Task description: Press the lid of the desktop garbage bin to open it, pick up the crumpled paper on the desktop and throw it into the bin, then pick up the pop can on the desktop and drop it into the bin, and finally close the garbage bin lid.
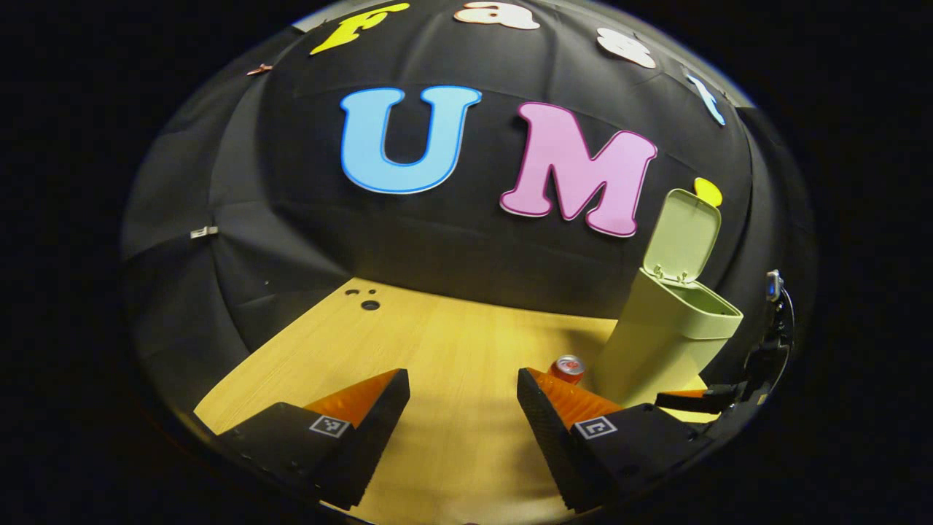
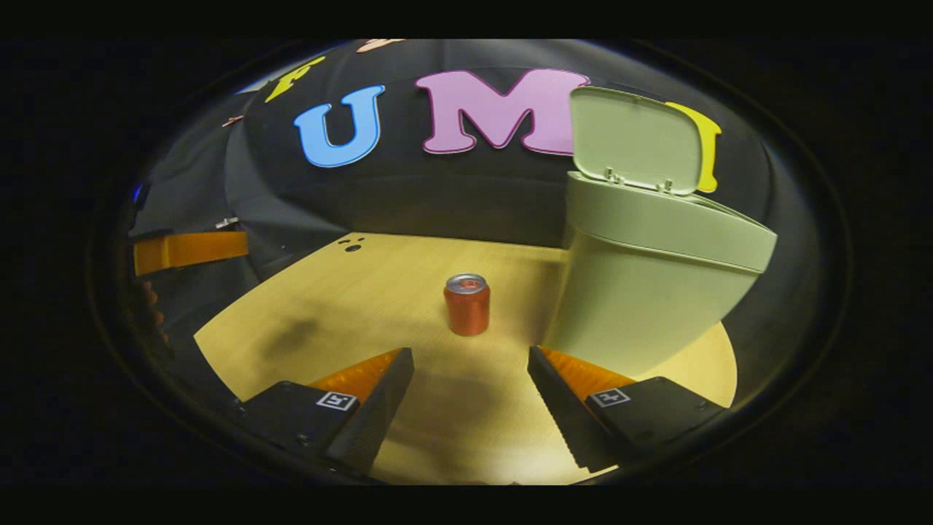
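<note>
Two grippers hang over a pale wooden desktop (image 2: 350,292), each with its fingers spread wide and nothing between them.

In the left gripper view, the left gripper (image 1: 463,397) sits low over the near part of the desktop (image 1: 437,343). A few small dark holes (image 1: 369,304) mark the wood at the far left corner, close to the black cloth wall (image 1: 306,219). To the right, the top of the pop can (image 1: 568,367) peeks out just past the right-hand finger, standing upright on the wood. Right of the can stands the garbage bin (image 1: 656,343), pale green, with its lid (image 1: 681,235) swung up and back so the mouth is open. At the far right edge of this view, part of the right gripper (image 1: 711,399) shows, dark and partly hidden; its finger spacing cannot be judged from here.

In the right gripper view, part of the left gripper (image 2: 191,249) reaches in at the left edge. In the middle the pop can (image 2: 466,305) stands upright, ahead of the right gripper (image 2: 470,368) and roughly in line with the gap between its fingers, apart from both. Just right of the can rises the garbage bin (image 2: 634,306), its lid (image 2: 633,140) raised against the wall (image 2: 437,197). The can and bin stand near each other without touching.
</note>
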`<state>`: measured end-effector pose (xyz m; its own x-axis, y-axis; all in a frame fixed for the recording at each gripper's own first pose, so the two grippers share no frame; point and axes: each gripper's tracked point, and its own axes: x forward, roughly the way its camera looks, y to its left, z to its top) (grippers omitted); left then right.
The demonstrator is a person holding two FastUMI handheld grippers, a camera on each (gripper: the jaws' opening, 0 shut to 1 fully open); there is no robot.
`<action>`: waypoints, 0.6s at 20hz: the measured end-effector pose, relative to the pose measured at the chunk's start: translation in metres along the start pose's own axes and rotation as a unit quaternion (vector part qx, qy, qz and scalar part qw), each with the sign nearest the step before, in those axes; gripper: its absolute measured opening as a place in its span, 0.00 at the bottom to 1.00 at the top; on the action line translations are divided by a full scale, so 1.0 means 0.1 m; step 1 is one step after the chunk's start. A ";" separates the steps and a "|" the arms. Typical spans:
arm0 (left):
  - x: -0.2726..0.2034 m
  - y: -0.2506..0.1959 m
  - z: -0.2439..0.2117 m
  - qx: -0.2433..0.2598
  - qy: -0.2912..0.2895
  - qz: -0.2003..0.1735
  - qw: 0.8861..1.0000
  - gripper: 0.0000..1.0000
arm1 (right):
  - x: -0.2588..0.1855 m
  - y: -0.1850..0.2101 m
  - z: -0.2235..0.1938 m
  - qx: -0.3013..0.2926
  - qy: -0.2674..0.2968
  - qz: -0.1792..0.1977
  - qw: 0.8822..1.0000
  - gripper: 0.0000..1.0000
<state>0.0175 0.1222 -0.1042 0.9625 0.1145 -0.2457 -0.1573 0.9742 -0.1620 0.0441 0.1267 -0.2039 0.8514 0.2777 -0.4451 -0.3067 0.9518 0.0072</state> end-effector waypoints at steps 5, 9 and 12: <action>-0.16 0.39 -0.26 -0.023 0.022 0.033 0.999 0.96 | 0.52 0.16 0.11 -0.023 -0.007 -0.006 1.000 0.99; -0.23 0.61 -0.39 -0.036 0.030 0.057 0.997 0.96 | 0.86 0.10 0.13 -0.023 -0.005 -0.027 0.999 0.99; -0.26 0.73 -0.45 -0.037 0.035 0.069 0.996 0.96 | 1.07 0.02 0.08 -0.005 0.005 -0.041 0.999 0.99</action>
<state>-0.0288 0.1814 -0.1529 0.9135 0.2305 -0.3353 -0.3056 0.9327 -0.1913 0.1380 0.1592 -0.2446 0.8697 0.1982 -0.4521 -0.2407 0.9699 -0.0377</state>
